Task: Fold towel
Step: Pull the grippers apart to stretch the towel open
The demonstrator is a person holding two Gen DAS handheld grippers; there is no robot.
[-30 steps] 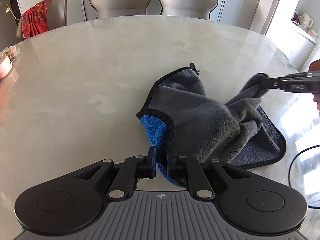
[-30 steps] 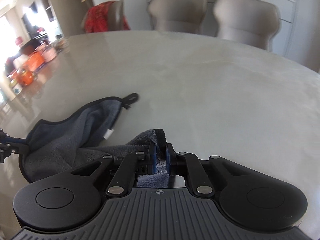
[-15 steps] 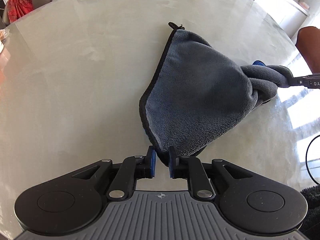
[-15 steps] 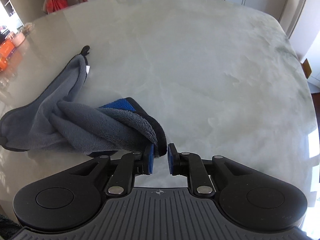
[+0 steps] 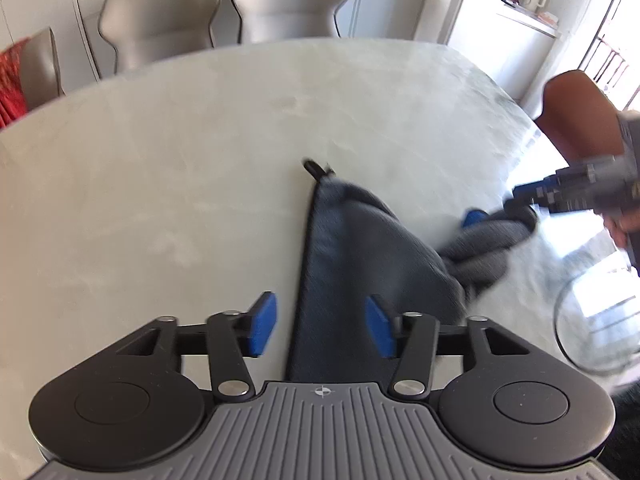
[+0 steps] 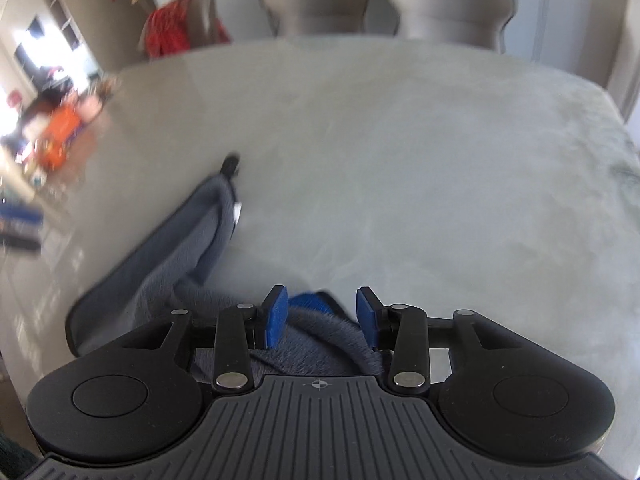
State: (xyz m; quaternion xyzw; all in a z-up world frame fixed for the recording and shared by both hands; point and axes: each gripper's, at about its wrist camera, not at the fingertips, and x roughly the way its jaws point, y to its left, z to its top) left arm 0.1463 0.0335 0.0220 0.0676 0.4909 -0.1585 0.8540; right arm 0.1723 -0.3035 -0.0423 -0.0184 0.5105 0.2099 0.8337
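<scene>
Since 0.5 s ago: both grippers let go of the towel (image 5: 352, 272); jaws were pinched on its corners, now spread wide w/ nothing between the pads. Cameras tipped up, chairs (image 5: 288, 0) back in frame.

Left gripper (image 5: 320, 330): released, blue pads apart, towel's near edge lying on the table (image 5: 160, 160) between and below them, not touched. Right gripper (image 6: 322, 316): also released, over a bunched grey fold w/ blue underside showing just ahead.

Left view only: right gripper seen side-on at right table edge (image 5: 576, 194), person's hand (image 5: 624, 224) behind it, bunched towel end just by its tip; black cable loop (image 5: 560, 328) at right. Right view only: white label near the hanging loop (image 6: 231, 165), red cloth (image 6: 172, 34) on a far-left chair, orange clutter (image 6: 60, 132) at left table edge (blurred).

Towel: grey, black-trimmed, rumpled, near the table's front edge, loop corner pointing to table centre.
</scene>
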